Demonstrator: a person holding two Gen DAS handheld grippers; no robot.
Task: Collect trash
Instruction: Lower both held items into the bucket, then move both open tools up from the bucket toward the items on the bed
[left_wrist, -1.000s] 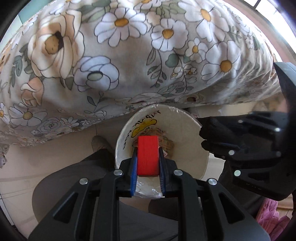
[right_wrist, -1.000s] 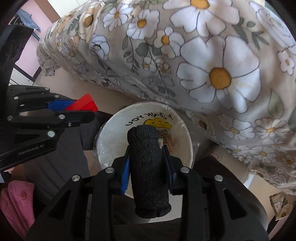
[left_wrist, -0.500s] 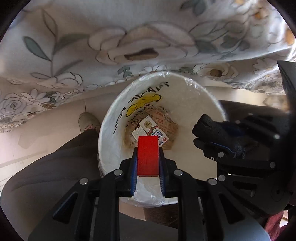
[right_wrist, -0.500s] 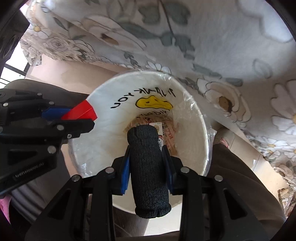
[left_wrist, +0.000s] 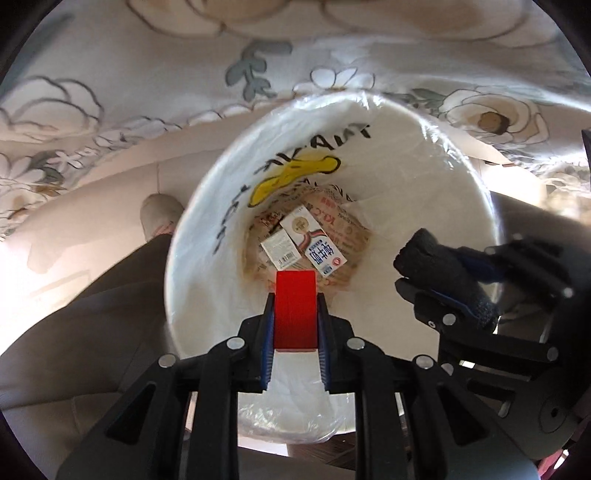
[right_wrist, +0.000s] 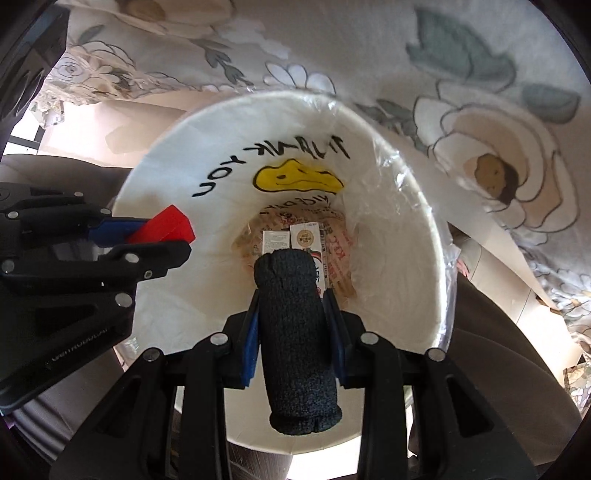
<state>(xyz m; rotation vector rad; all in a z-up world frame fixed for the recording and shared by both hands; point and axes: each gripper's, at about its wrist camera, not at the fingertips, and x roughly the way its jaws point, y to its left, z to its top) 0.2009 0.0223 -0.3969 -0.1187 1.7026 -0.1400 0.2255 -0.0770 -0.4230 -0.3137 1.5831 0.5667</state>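
A white trash bin lined with a clear bag stands open below both grippers. Small cartons and printed paper lie at its bottom. My left gripper is shut on a red block, hanging inside the bin's mouth; the block also shows at the left of the right wrist view. My right gripper is shut on a dark knitted roll, which also points down into the bin. That roll appears at the right of the left wrist view.
A floral cloth hangs over the edge of furniture just behind the bin. Beige floor and a person's shoe and dark trouser leg lie left of the bin.
Both grippers have come down towards the bin, which now fills each view; the floral cloth has slid up and out of the centre. Each still holds its object.
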